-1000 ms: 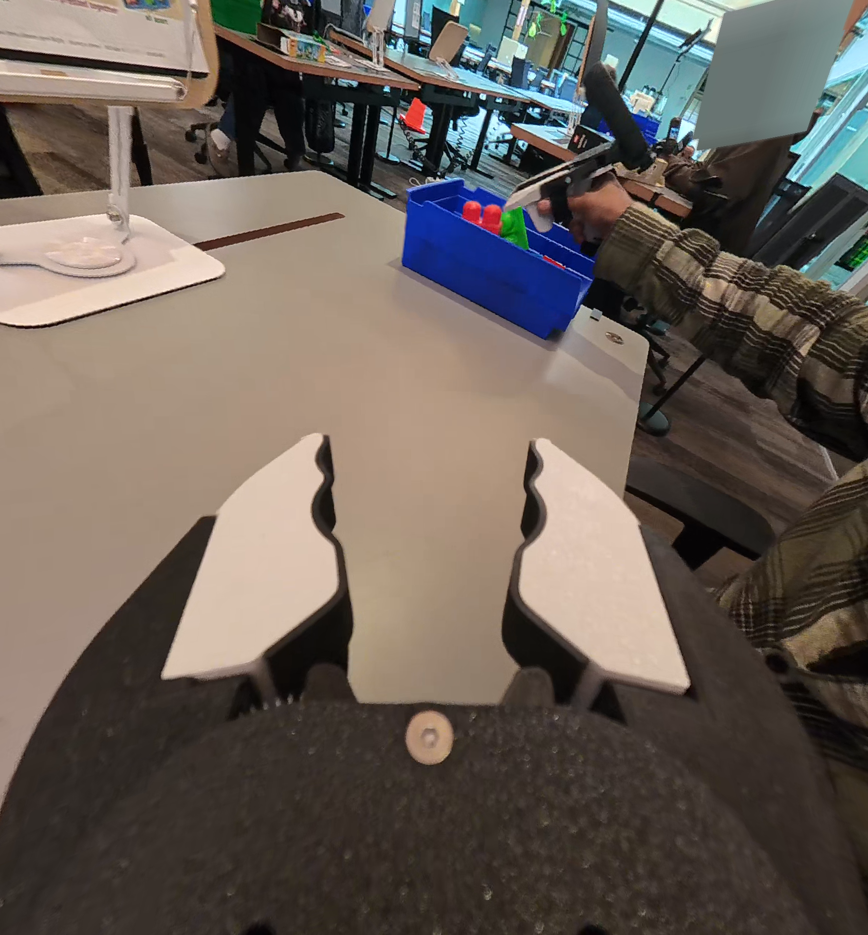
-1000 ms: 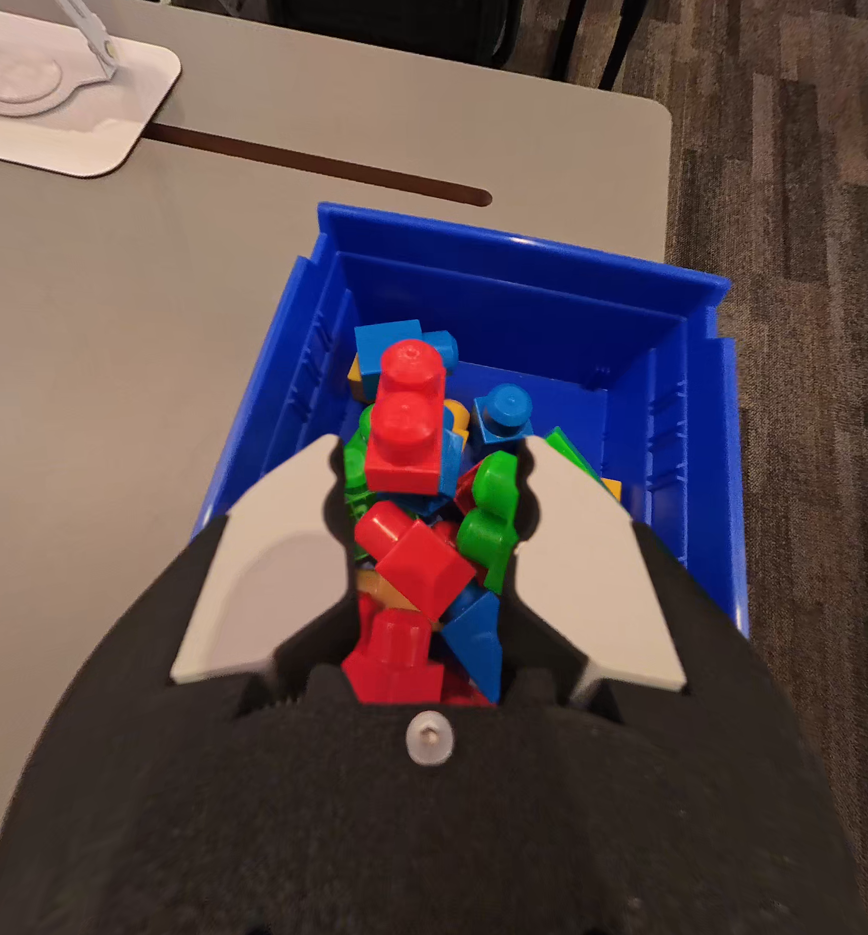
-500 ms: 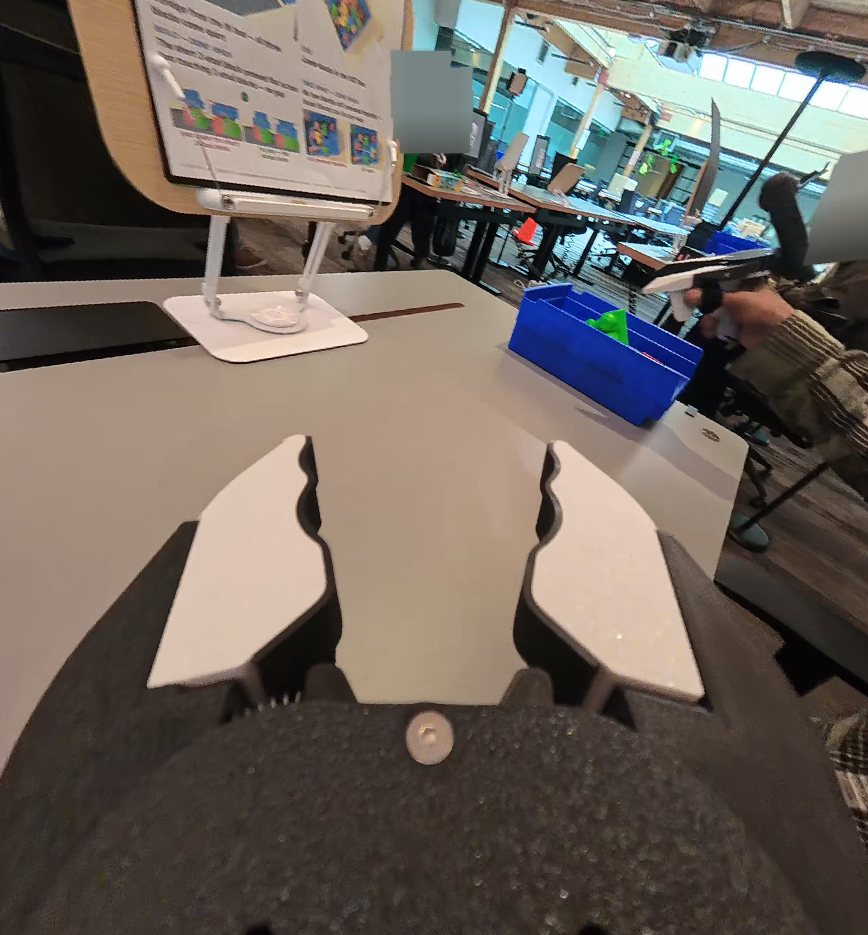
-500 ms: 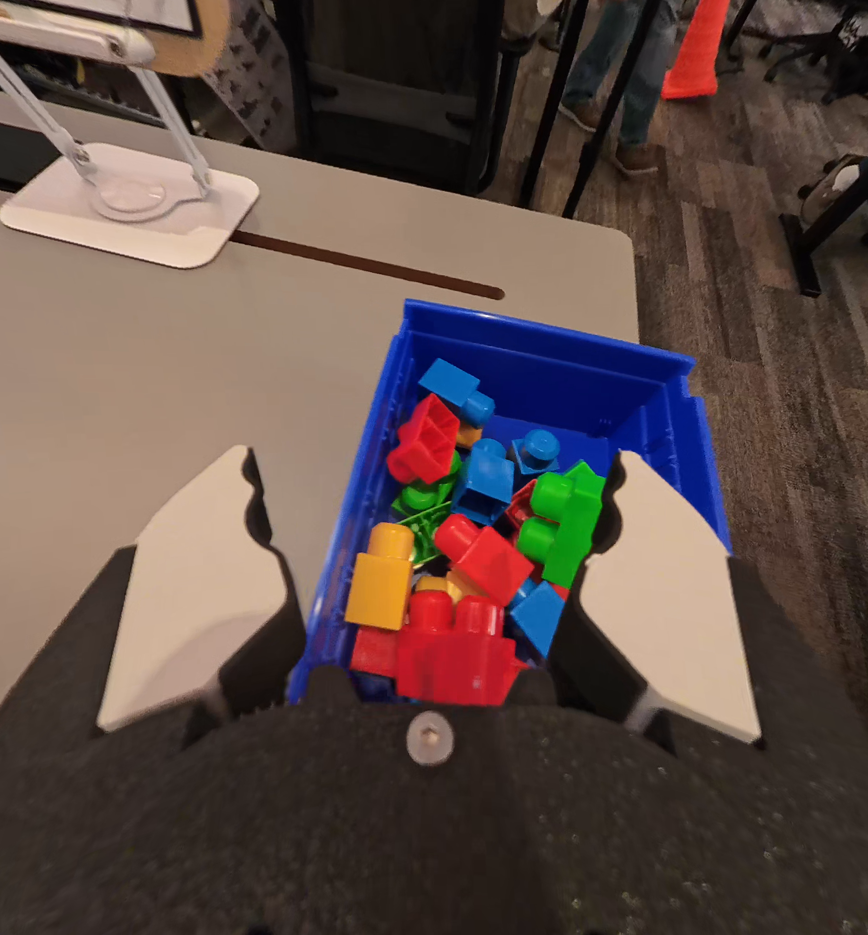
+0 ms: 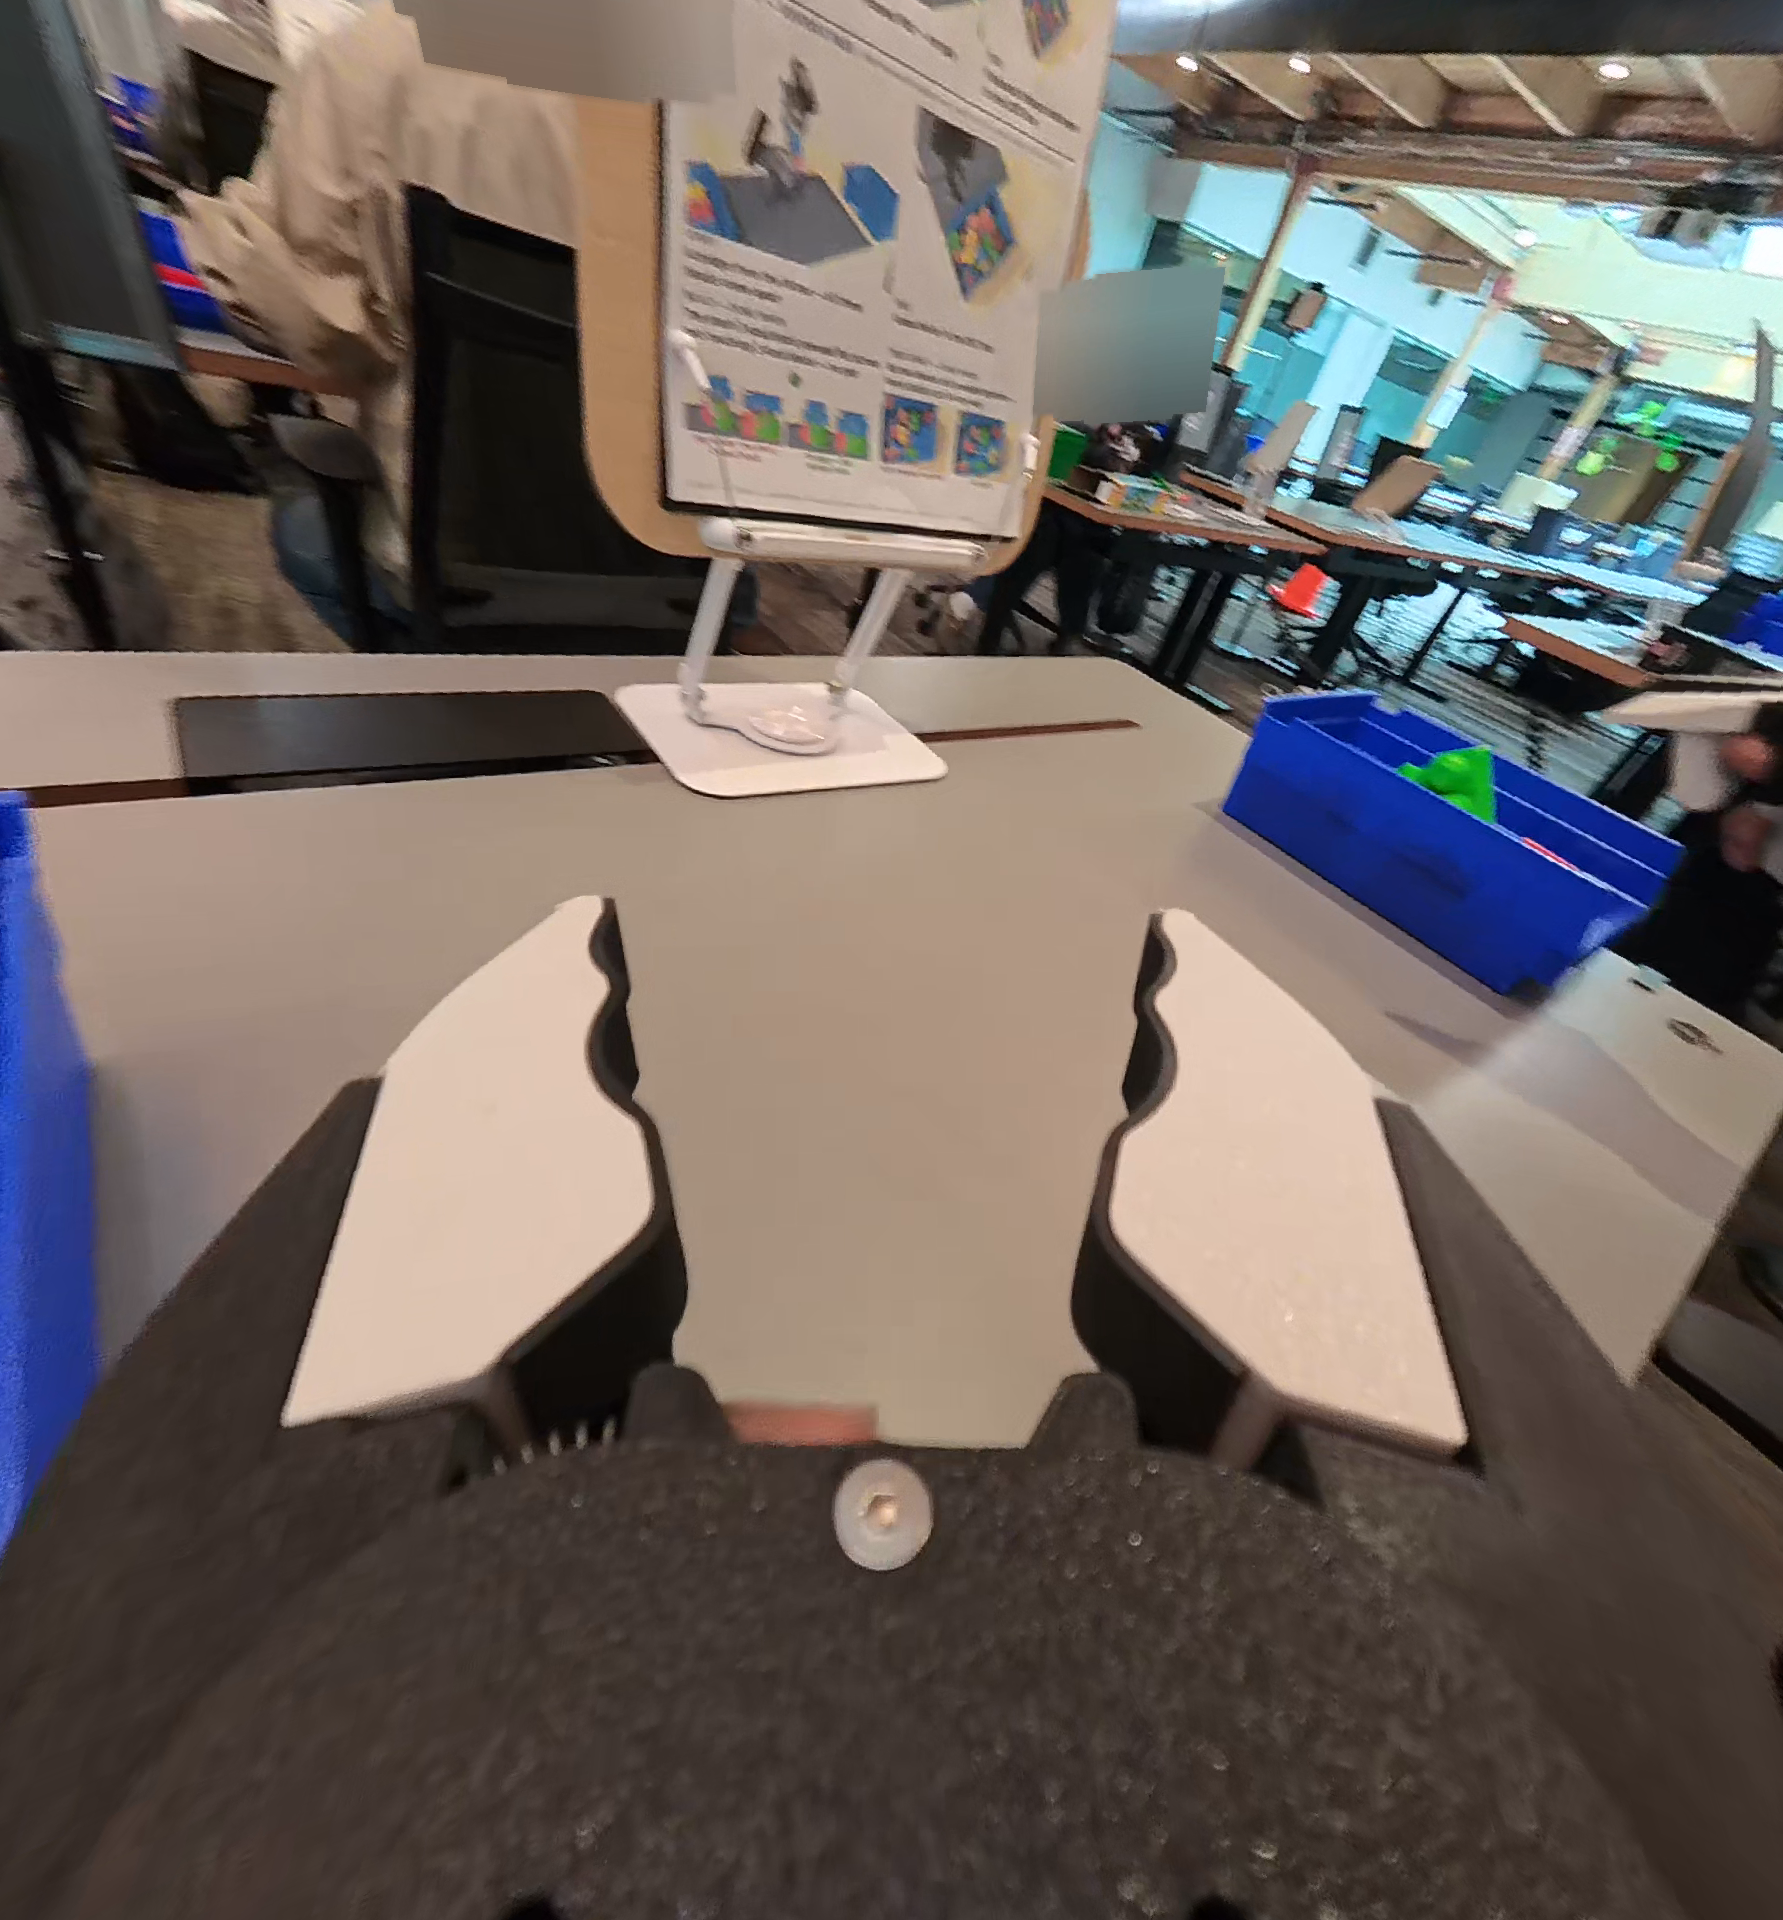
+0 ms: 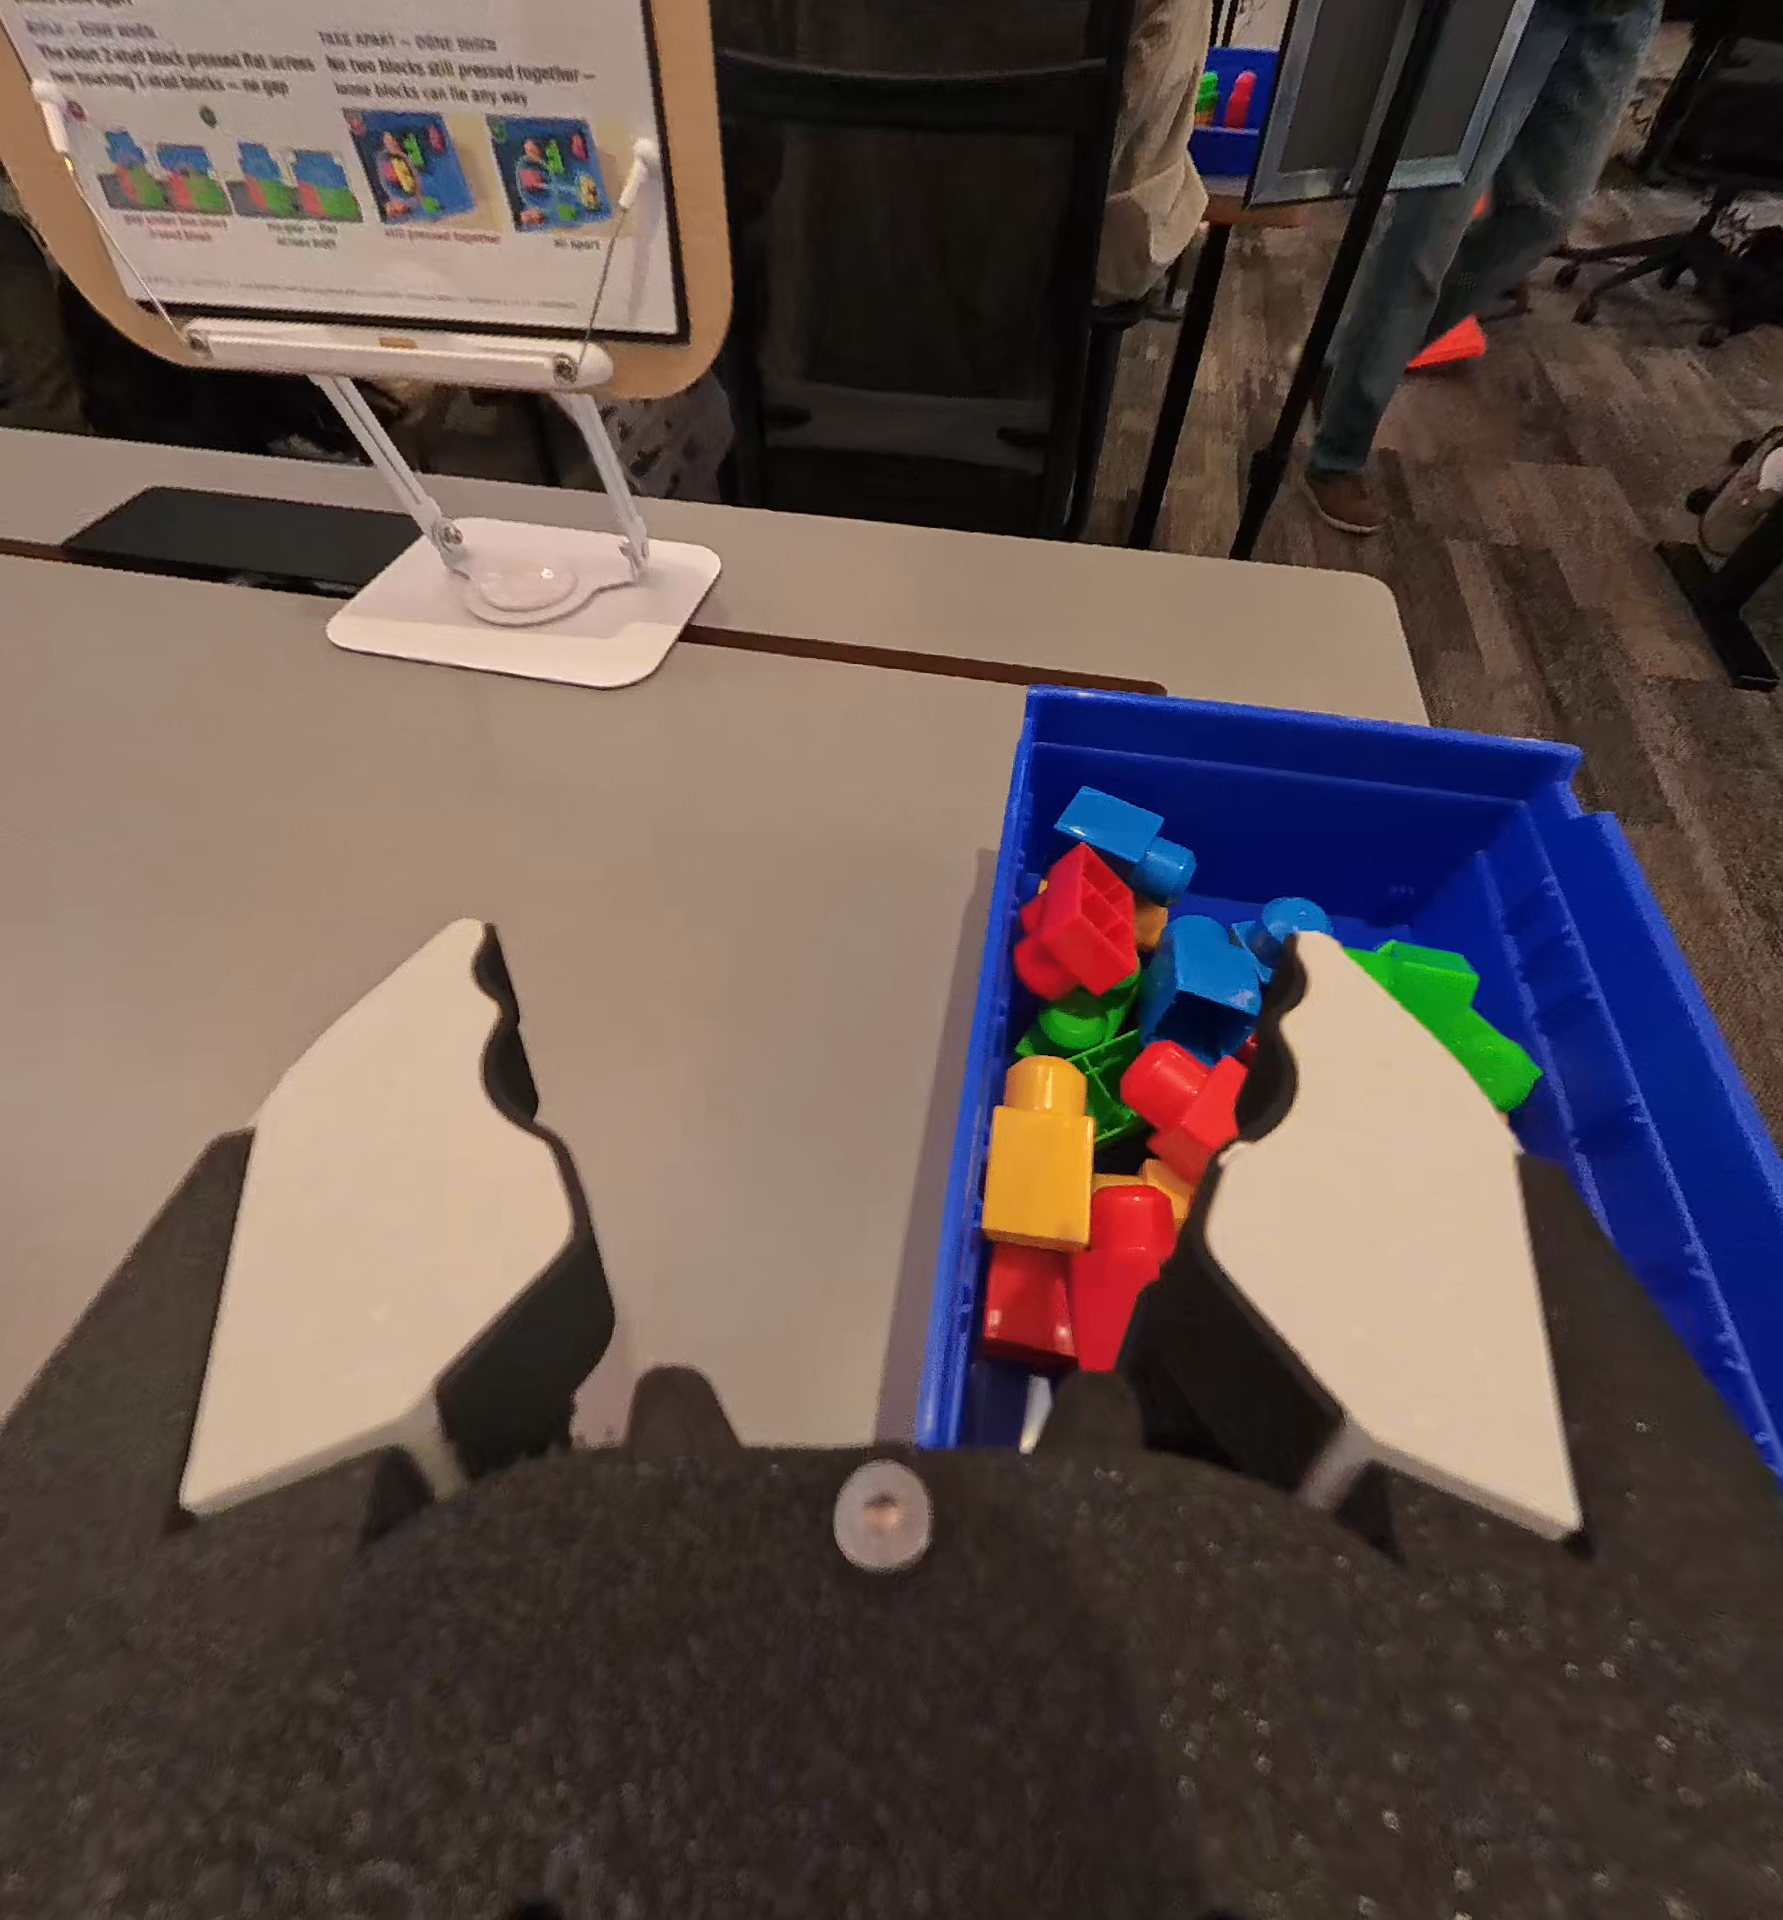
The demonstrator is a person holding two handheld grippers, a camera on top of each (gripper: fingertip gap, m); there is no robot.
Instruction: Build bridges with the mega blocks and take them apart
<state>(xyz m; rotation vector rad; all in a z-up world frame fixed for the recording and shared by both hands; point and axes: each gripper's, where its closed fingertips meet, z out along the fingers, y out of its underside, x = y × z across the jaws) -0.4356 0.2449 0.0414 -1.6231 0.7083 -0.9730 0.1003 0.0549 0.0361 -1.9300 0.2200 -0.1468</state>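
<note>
Both grippers are spread wide and hold nothing. Low in its view, the left gripper [image 5: 882, 935] hangs over bare grey desk [image 5: 866, 862]; the right gripper [image 6: 892, 956] straddles the blue bin's [image 6: 970, 1091] left wall. Mega blocks [image 6: 1084, 1060] lie jumbled inside, centre right. Beyond, upper left, stands an instruction sheet stand [image 6: 523, 592].

Left gripper [image 5: 882, 925] is wide open and empty, aimed level and straight ahead. Right gripper [image 6: 892, 940] is spread even wider, tilted downward, also empty.
</note>
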